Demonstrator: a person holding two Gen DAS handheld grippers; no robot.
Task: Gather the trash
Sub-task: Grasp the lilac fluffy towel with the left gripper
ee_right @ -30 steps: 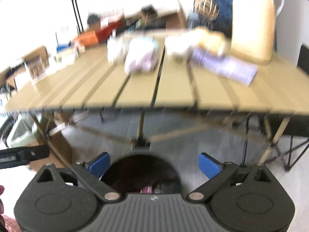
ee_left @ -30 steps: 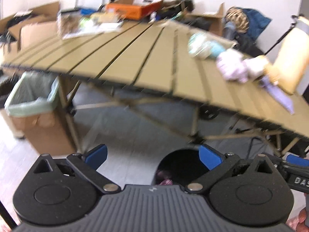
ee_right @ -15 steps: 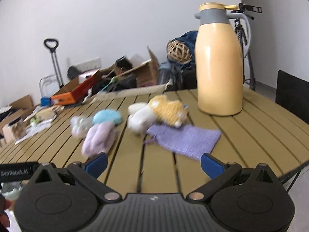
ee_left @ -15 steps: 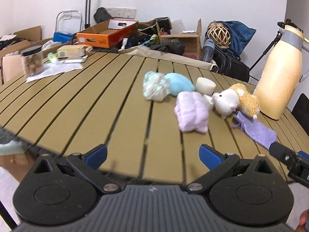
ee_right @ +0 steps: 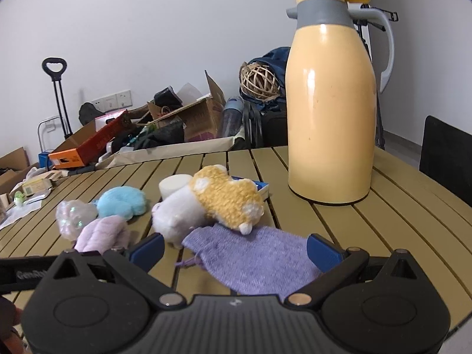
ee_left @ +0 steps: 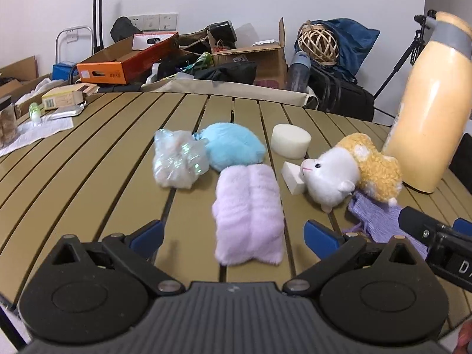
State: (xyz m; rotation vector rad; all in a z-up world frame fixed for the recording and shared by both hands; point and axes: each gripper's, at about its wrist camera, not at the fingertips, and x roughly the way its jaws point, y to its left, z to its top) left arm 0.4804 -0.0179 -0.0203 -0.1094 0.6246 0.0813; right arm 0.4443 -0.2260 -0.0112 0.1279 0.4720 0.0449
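On the slatted tan table (ee_left: 88, 177) lie a crumpled clear plastic wrapper (ee_left: 178, 159) (ee_right: 73, 216), a blue fluffy pouch (ee_left: 233, 146) (ee_right: 122, 202), a lilac fluffy pouch (ee_left: 247, 215) (ee_right: 103, 234), a white foam cylinder (ee_left: 290, 141), a white-and-yellow plush toy (ee_left: 351, 174) (ee_right: 212, 203) and a purple knitted pouch (ee_right: 253, 259) (ee_left: 380, 221). My left gripper (ee_left: 233, 234) stands open, its fingers either side of the lilac pouch's near end. My right gripper (ee_right: 234, 249) is open above the purple pouch. Neither holds anything.
A tall yellow thermos jug (ee_right: 330, 103) (ee_left: 430, 106) stands at the right. At the far left are a jar (ee_left: 7, 124), a small box (ee_left: 65, 96) and a paper sheet (ee_left: 35, 131). Behind the table are cardboard boxes (ee_left: 250, 56), bags and a trolley. A dark chair (ee_right: 445, 159) stands at the right edge.
Both grippers have risen from below the table's edge to above its top and moved forward over the soft items. Their jaws have stayed open.
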